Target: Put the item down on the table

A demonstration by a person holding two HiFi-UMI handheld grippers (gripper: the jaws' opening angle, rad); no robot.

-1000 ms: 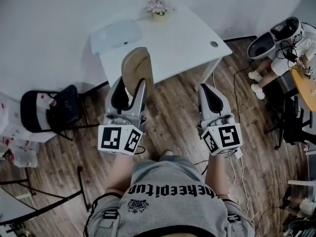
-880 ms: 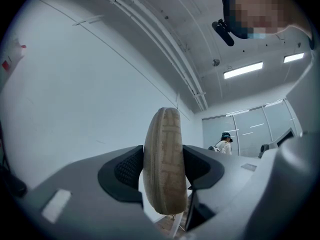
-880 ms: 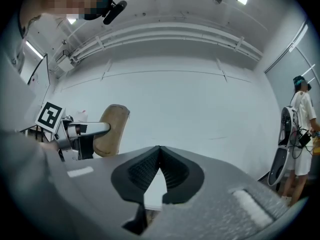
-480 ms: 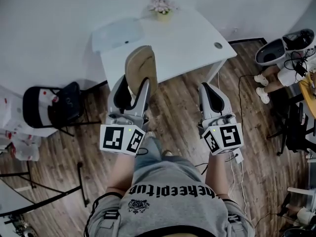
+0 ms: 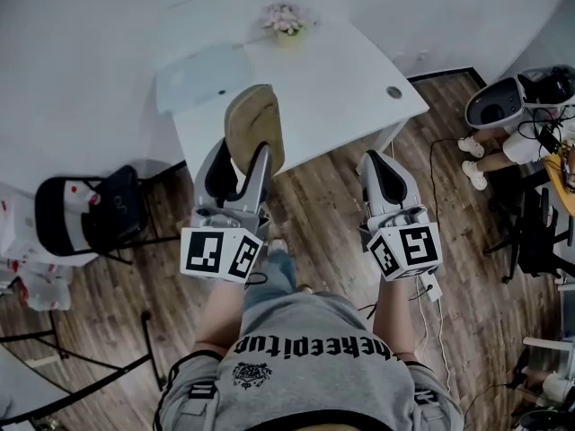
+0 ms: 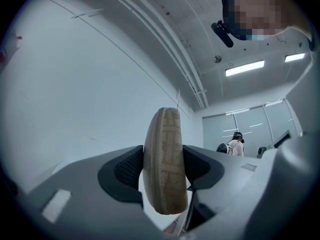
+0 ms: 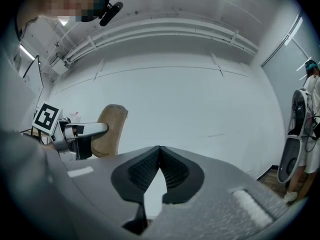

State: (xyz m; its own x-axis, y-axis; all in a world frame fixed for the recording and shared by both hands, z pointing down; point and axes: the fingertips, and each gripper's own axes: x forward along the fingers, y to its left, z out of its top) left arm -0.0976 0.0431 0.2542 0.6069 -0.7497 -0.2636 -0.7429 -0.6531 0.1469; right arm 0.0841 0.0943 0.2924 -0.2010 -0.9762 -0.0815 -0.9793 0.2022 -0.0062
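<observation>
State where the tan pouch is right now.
In the head view, left side: tan pouch clamped in the left claw, overlapping the white table's near edge.

The head view is dim and flat, its colours greyed; the white table [image 5: 341, 70] is the brightest patch, and shadows on the floor [image 5: 323, 196] are soft. Both gripper views bulge at the edges and fade to black corners. Glare comes from the ceiling strip lights [image 6: 244, 68] at the upper right of the left gripper view. The tan case [image 6: 165, 164] at its centre is sharp; the far room looks perhaps slightly soft.
</observation>
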